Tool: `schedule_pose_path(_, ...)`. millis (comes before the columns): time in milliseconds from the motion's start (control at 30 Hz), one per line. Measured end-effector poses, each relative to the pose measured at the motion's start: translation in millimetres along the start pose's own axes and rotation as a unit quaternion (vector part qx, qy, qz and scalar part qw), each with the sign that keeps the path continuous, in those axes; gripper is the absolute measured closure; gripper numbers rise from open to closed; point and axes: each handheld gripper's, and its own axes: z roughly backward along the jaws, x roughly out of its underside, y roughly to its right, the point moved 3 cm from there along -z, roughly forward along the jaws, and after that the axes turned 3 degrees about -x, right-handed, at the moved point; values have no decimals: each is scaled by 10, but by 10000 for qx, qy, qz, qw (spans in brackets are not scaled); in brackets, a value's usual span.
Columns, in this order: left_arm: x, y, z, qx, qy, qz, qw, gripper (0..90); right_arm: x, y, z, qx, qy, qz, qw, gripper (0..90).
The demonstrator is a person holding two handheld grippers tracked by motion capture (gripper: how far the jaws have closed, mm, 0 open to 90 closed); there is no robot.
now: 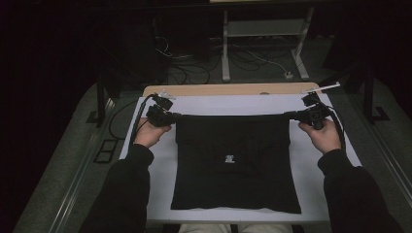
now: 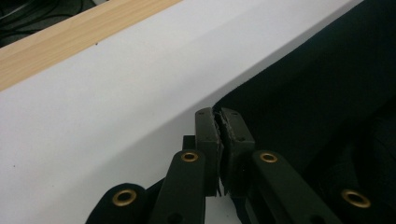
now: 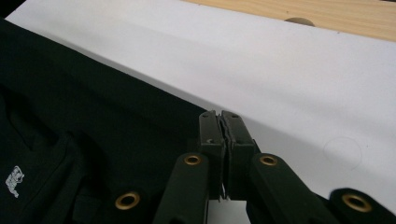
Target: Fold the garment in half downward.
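A black garment (image 1: 236,162) lies flat on the white-covered worktop (image 1: 311,170), its near hem toward the person and a small white logo (image 1: 230,158) at its middle. At its far corners, the left claw (image 1: 171,115) and right claw (image 1: 290,115) are each clamped tight on the cloth's edge, pulling it taut between them.

Print on garment: you see a small white logo (image 1: 230,158) on the black garment (image 1: 243,189), near its middle in the high view.
Same print, right gripper view: white mark (image 3: 14,181) at the left edge.
Legibility: you cannot read any letters.
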Motion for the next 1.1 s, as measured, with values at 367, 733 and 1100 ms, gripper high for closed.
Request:
schedule_pose_path(367, -84, -73, -35, -16, 2, 43, 10000, 850, -114, 45, -40, -12, 15, -52, 10000, 866)
schedule_pose_path(733, -125, -239, -179, -12, 123, 336, 9994, 850, -274, 64, -97, -75, 189, -44, 9998, 866)
schedule_pose_path(1100, -218, -309, -254, -101, 195, 364, 9991, 849, -356, 135, -190, 2, 186, -110, 9998, 866)
